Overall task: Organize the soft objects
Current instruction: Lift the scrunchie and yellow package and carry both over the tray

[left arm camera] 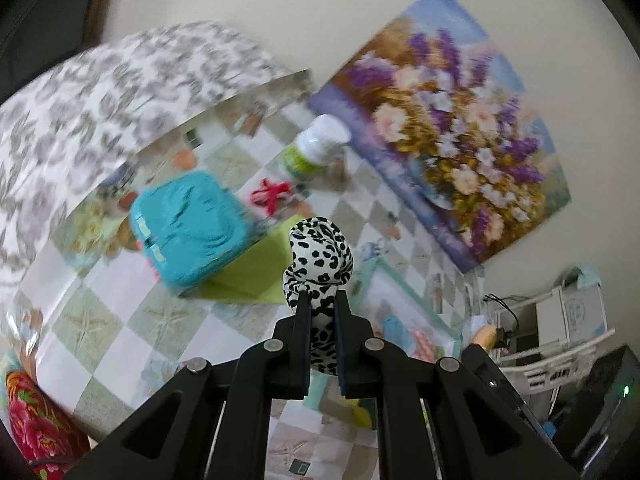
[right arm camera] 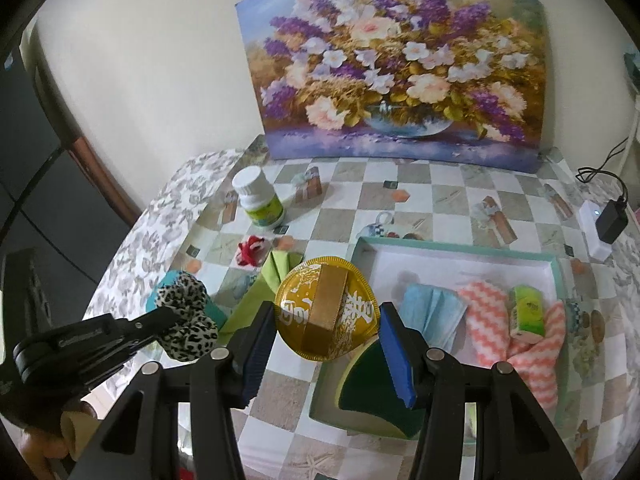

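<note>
My left gripper (left arm camera: 320,300) is shut on a black-and-white leopard-print scrunchie (left arm camera: 320,256) and holds it above the table; it also shows in the right wrist view (right arm camera: 186,322). My right gripper (right arm camera: 326,318) is shut on a round gold puff (right arm camera: 326,314) with a gold ribbon, held above the near left corner of a teal-rimmed tray (right arm camera: 460,250). In the tray lie a blue cloth (right arm camera: 434,312), a pink zigzag cloth (right arm camera: 532,344), a green tissue pack (right arm camera: 528,312) and a green-yellow sponge (right arm camera: 368,388). A teal pouch (left arm camera: 188,224), a green cloth (left arm camera: 256,268) and a red hair tie (left arm camera: 270,194) lie on the table.
A white bottle (right arm camera: 260,200) with a green label stands at the back left. A flower painting (right arm camera: 400,68) leans on the wall behind the checked table. A white charger and black plug (right arm camera: 604,228) lie at the right edge. A red floral cushion (left arm camera: 36,424) sits below the table.
</note>
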`<state>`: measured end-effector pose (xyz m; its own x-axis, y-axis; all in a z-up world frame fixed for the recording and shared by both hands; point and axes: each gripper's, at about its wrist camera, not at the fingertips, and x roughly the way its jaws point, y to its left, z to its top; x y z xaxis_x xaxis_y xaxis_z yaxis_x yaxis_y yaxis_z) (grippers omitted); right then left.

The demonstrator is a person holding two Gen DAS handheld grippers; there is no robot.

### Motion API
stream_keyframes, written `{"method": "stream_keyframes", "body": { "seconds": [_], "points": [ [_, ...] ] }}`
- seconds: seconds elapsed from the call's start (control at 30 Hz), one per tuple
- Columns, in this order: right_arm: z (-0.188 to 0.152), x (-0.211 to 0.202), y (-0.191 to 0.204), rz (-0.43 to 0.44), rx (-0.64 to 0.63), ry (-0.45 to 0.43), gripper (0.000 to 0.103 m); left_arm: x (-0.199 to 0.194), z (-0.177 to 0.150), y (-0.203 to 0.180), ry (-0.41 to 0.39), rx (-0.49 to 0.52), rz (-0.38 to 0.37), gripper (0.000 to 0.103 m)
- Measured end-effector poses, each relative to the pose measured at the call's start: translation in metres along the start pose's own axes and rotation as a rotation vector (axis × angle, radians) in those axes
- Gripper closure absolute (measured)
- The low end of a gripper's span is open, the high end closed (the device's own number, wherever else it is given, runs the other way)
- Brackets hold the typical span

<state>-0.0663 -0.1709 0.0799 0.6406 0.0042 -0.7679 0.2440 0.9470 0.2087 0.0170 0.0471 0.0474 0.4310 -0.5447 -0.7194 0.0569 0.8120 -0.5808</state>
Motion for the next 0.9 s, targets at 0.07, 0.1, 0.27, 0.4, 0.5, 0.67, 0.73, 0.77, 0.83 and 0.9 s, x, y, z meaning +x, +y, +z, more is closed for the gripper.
{"method": "stream_keyframes", "body": {
  "seconds": [0.07,0.1,0.27,0.4,0.5,0.67,0.73,0.77,0.83,0.9],
  "points": [
    [0.002,-0.003,-0.004,-0.008,0.01,-0.009,0.049,-0.001,-0.002,-0.012,-0.013,0.047,-0.007,0.093],
    [0.003,-0.003,-0.007,-0.017,0.018,-0.009,0.049,-0.001,-0.004,-0.02,-0.019,0.078,-0.011,0.093],
    [0.001,0.01,-0.031,-0.088,0.083,0.048,0.048,0.005,-0.012,-0.049,-0.014,0.189,-0.029,0.093],
    [-0.002,0.017,-0.055,-0.176,0.13,0.078,0.048,0.022,-0.02,-0.072,0.01,0.269,-0.041,0.093],
    [-0.004,0.017,-0.073,-0.208,0.166,0.088,0.048,0.034,-0.024,-0.085,0.022,0.309,-0.039,0.093],
    [-0.01,0.015,-0.113,-0.288,0.265,0.112,0.048,0.055,-0.033,-0.105,0.031,0.361,-0.034,0.093],
    [-0.012,0.013,-0.125,-0.31,0.293,0.115,0.048,0.063,-0.038,-0.114,0.038,0.385,-0.037,0.093],
    [-0.013,0.011,-0.133,-0.319,0.309,0.115,0.048,0.068,-0.041,-0.12,0.048,0.397,-0.042,0.093],
    [-0.014,0.008,-0.143,-0.331,0.329,0.115,0.048,0.078,-0.046,-0.13,0.068,0.413,-0.046,0.093],
    [-0.016,0.006,-0.153,-0.346,0.351,0.117,0.048,0.089,-0.05,-0.14,0.087,0.425,-0.049,0.093]
  ]
}}
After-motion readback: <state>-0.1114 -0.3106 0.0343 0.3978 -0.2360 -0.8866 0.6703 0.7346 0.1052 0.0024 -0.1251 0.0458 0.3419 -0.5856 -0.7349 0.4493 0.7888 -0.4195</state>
